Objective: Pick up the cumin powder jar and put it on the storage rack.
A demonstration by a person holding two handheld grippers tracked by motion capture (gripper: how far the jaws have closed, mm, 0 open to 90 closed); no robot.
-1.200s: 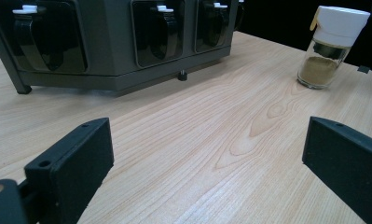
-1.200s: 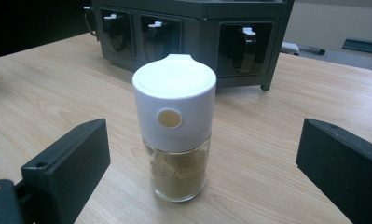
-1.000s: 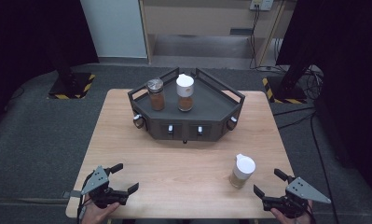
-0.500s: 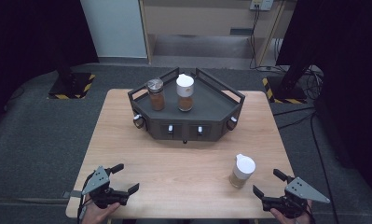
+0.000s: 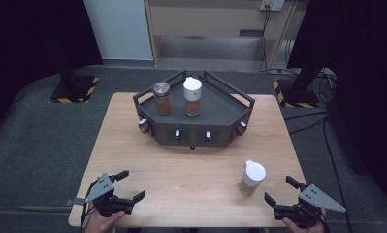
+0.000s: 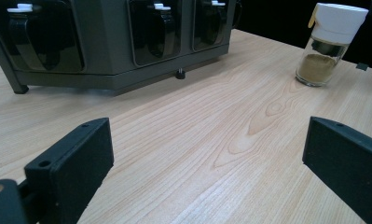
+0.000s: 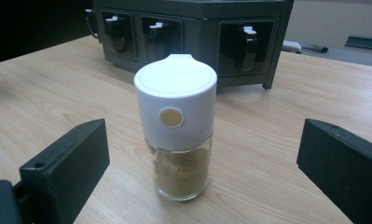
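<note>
Grey floor (image 5: 36,141), perhaps carpeted; dark curtains (image 5: 31,34).

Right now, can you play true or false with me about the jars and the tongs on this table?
1. The right tongs are open, with the white-capped jar in front of them. True.
2. The left tongs are squeezing a jar. False: they are open and hold nothing.
3. Two jars stand on top of the dark rack. True: the metal-lidded jar and the white-lidded jar.
4. The white-capped jar lies tipped over. False: it stands upright on the table.
</note>
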